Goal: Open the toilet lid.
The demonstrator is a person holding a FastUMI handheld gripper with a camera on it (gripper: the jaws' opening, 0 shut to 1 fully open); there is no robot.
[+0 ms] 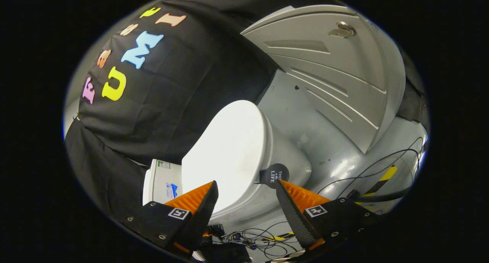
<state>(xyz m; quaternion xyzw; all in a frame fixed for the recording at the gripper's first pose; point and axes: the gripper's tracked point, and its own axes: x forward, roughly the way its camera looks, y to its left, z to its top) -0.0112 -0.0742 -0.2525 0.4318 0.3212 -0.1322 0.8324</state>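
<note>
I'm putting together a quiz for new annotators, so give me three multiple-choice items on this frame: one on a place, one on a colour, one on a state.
1. Where is the toilet lid relative to the gripper?
A. Just ahead of its fingers
B. Clamped between them
C. Behind them

2. What colour is the lid?
A. Blue
B. White
C. Red

3. How is the gripper?
A. Shut on the lid
B. Shut on a cable
C. Open

Key: 1 A, the lid sits just beyond the fingertips; 2 B, its surface is plain white; 3 C, the fingers stand apart with nothing pressed between them.
</note>
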